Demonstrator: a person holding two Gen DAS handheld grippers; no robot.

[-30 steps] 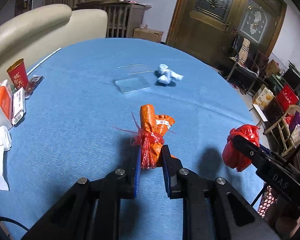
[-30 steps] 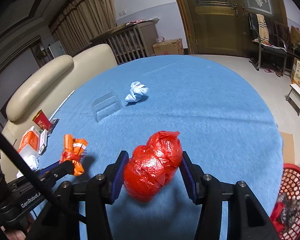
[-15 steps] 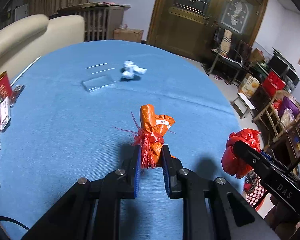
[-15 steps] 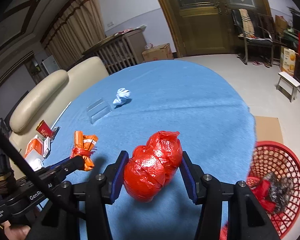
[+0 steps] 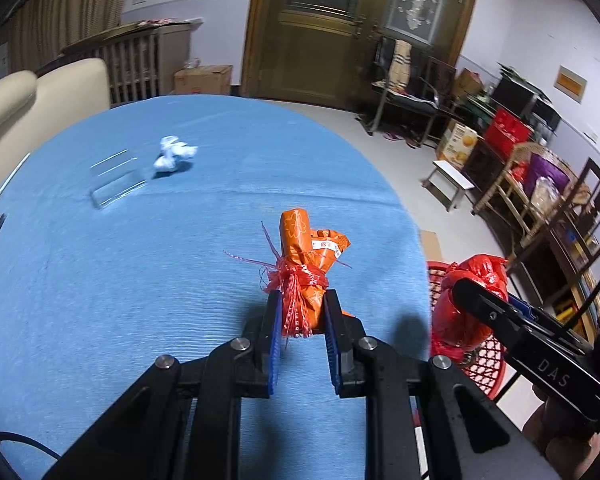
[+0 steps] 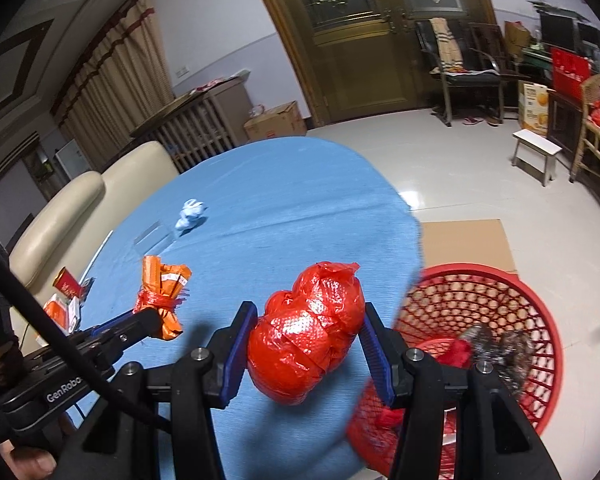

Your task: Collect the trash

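My left gripper is shut on an orange wrapper bundle tied with red string, held above the blue table near its right edge; the bundle also shows in the right wrist view. My right gripper is shut on a red plastic bag ball, held over the table edge beside a red mesh basket on the floor. The bag also shows in the left wrist view, over the basket. The basket holds some trash.
A crumpled white tissue and a clear plastic lid lie on the far side of the table. A red cup and orange packets sit at the left edge by a cream sofa. Cardboard lies on the floor.
Both grippers have moved right with their loads, toward the table's right edge. The red basket has come fully into the right wrist view and into the left wrist view.
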